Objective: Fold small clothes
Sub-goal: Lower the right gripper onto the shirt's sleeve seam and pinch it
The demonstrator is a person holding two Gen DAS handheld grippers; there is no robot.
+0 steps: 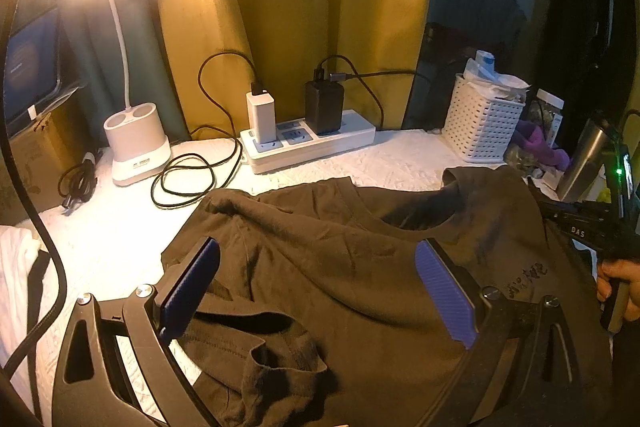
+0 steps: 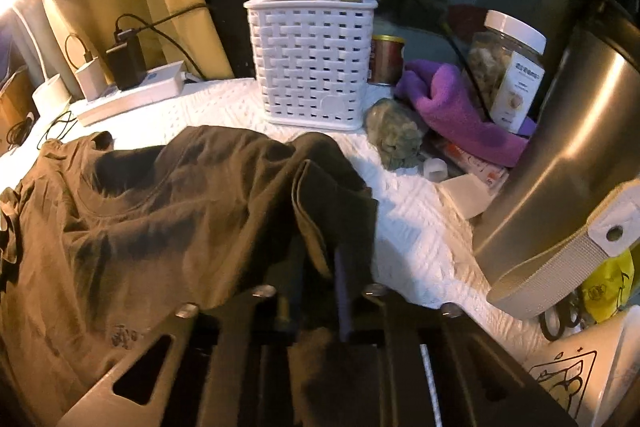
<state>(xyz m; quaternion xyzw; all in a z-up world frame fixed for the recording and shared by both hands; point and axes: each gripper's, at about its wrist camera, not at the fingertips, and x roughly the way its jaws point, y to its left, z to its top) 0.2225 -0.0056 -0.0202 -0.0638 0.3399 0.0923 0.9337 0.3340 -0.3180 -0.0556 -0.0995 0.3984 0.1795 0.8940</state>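
A crumpled dark brown cotton T-shirt (image 1: 340, 267) lies spread on a white quilted table cover (image 1: 120, 227), collar toward the yellow-green curtain (image 1: 280, 7) at the back. The left gripper (image 1: 318, 291) hovers over the shirt's middle w/ its blue ribbed pads (image 1: 446, 297) spread wide apart — fabric shows between them, but neither pad presses on it. In the right wrist view, the right gripper (image 2: 320, 267) has its jaws pressed together on the shirt's sleeve edge (image 2: 320, 211), the cloth bunched & draped over the fingers. A hand (image 1: 618, 287) grips the right tool's handle at the left view's far right edge.

Behind the shirt: a white woven plastic basket (image 2: 312, 67) stuffed w/ paper & packets, a white power strip (image 1: 312, 143) w/ one white & one black charger plugged in, a loop of black cable (image 1: 192, 179), and a lit white gooseneck desk lamp (image 1: 136, 143) at left. Beside the basket — a purple fleece cloth (image 2: 448, 107), a clear plastic jar w/ white lid (image 2: 508, 67) and a small red tin (image 2: 386, 59). A brushed steel container (image 2: 560, 167) w/ a white strap stands at far right, nr the cover's edge.
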